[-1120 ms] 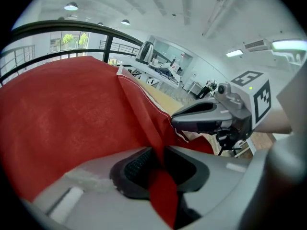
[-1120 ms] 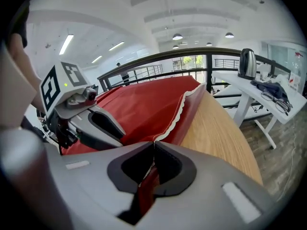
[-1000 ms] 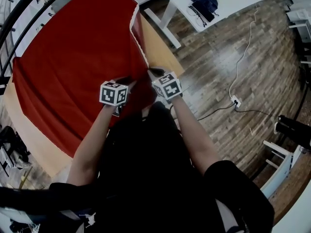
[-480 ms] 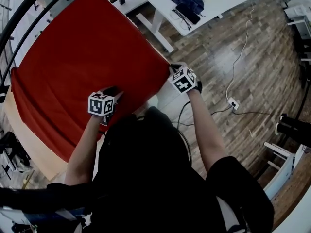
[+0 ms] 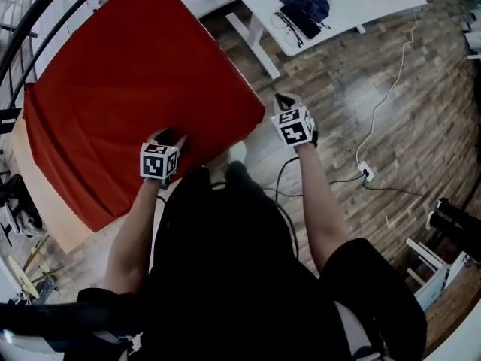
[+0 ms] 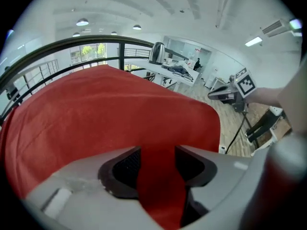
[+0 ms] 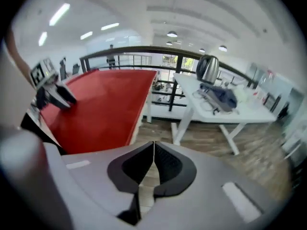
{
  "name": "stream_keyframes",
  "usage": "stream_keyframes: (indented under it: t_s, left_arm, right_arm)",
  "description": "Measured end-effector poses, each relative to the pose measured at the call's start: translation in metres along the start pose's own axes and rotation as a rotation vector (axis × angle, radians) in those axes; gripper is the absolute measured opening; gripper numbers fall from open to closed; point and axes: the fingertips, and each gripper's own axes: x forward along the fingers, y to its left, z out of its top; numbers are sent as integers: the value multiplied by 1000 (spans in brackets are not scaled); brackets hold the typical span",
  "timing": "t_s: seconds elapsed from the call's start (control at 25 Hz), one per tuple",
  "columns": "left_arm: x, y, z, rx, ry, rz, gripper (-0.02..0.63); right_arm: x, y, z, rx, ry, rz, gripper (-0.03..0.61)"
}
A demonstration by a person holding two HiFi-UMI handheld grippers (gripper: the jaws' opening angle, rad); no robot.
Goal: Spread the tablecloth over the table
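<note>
The red tablecloth (image 5: 135,74) lies flat over most of the table (image 5: 41,201), with a strip of bare wood showing along its left side. My left gripper (image 5: 171,136) rests at the cloth's near edge. In the left gripper view its jaws (image 6: 157,155) have just been opening and stand wide apart, with red cloth (image 6: 120,104) showing between them and not pinched. My right gripper (image 5: 282,98) hangs over the floor just off the cloth's right corner. Its pads (image 7: 153,150) are shut together with nothing held, and the cloth (image 7: 105,104) lies to its left.
A white table (image 5: 338,13) with a dark garment and glasses stands across the aisle at the upper right. A cable and a power socket (image 5: 367,173) lie on the wood floor. A black railing (image 5: 30,28) curves behind the red table. A white chair (image 5: 428,262) stands at the lower right.
A folded-back flap of cloth near the right side has been pulled out flat. My right gripper swung right to the corner and now stands clear of the cloth. The left gripper stayed put.
</note>
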Motion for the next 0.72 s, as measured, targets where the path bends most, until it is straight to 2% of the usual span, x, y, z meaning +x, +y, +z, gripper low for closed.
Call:
stream_keyframes:
  t_s: [0.08,0.16,0.28,0.36,0.4,0.44,0.56,0.64,0.72]
  left_arm:
    - [0,1,0,-4,-8,47,235]
    - [-1,-3,-2,-14,-8,65,232]
    - [-5,-14,-10,-15,-4,68,215]
    - [-8,-18,-20,-18,6,82,215]
    - [-9,-20,-24,-29,9,87,215]
    - [-9,-22,-28,-43,11,90,215]
    - [-9,-20,-35,-51,28,96,216]
    - [-10,-16,-34,-25,42,103,215]
    - [-11,-27,-18,18,11,83,202]
  right_arm:
    - [0,22,-4,87,-38,186,15]
    - [-4,44,-11,114,-77,292,15]
    - [-13,64,-11,223,-165,348,15]
    - [-12,65,-22,296,-168,334,17]
    - [-11,62,-33,306,-150,327,28]
    - [-9,60,-47,298,-125,338,69]
    - [2,68,-80,225,-46,418,165]
    - [13,72,-84,234,-45,445,172]
    - [19,72,-75,281,-76,466,172]
